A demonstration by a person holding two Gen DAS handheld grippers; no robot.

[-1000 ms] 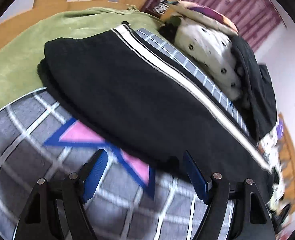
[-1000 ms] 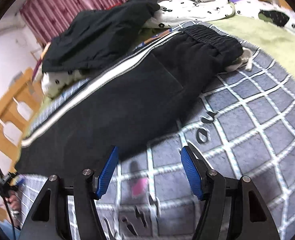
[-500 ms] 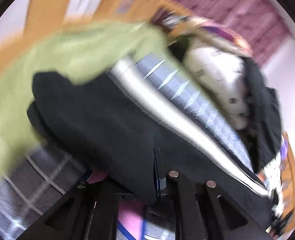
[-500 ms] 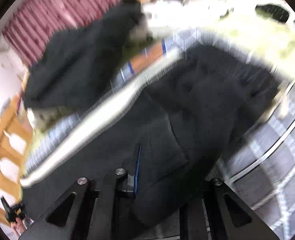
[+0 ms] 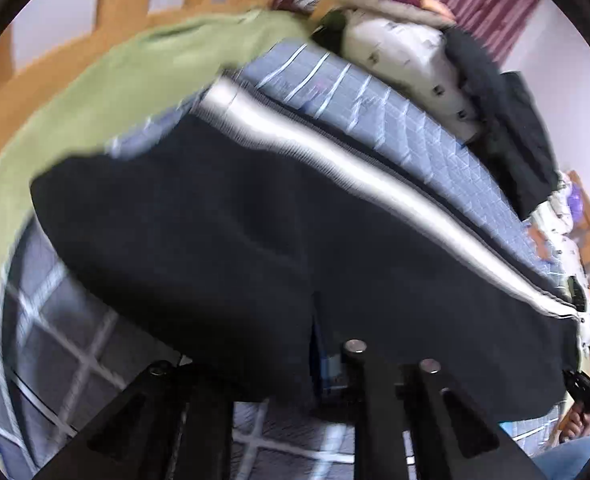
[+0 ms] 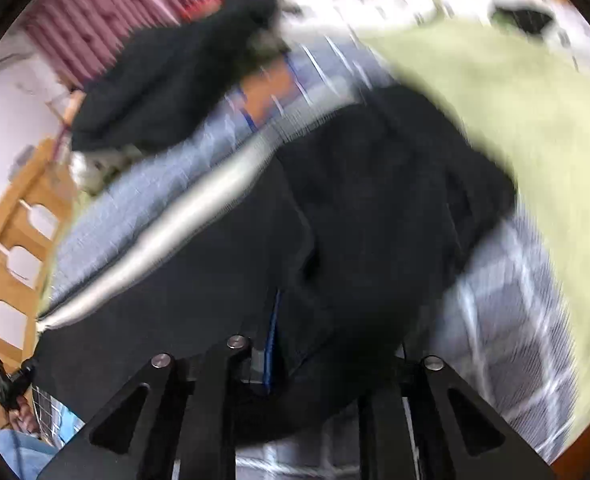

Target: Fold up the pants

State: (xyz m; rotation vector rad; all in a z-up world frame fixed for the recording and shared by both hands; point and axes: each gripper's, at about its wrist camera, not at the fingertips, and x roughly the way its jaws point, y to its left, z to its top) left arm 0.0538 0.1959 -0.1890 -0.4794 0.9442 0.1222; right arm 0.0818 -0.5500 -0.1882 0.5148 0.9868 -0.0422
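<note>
Two fisheye views look down on a bed (image 5: 395, 128) covered by a grey-blue checked quilt, with a green blanket (image 5: 143, 76) spread over its far part. Black pants (image 5: 223, 216) with a white side stripe (image 5: 375, 184) lie across the quilt, their near edge lifted and bunched at both cameras. A dark garment (image 6: 167, 88) is heaped on spotted white bedding (image 5: 407, 56) at the far side of the bed, in front of a maroon curtain (image 6: 107, 20). A wooden bed frame (image 6: 11, 240) runs along the edge.

The left hand-held gripper (image 5: 315, 352) is clamped on a fold of the pants: black cloth drapes over its left finger and only a strip of blue pad shows at the pinch. The right hand-held gripper (image 6: 315, 356) is likewise clamped on the pants, cloth bulging between and over its fingers, a thin line of blue pad visible. Both pairs of jaws have just been easing a little apart, yet the cloth is still gripped between them. Both views are blurred.

At the lower edge of the left view, a person's hand (image 5: 575, 424) holds a small dark object.
</note>
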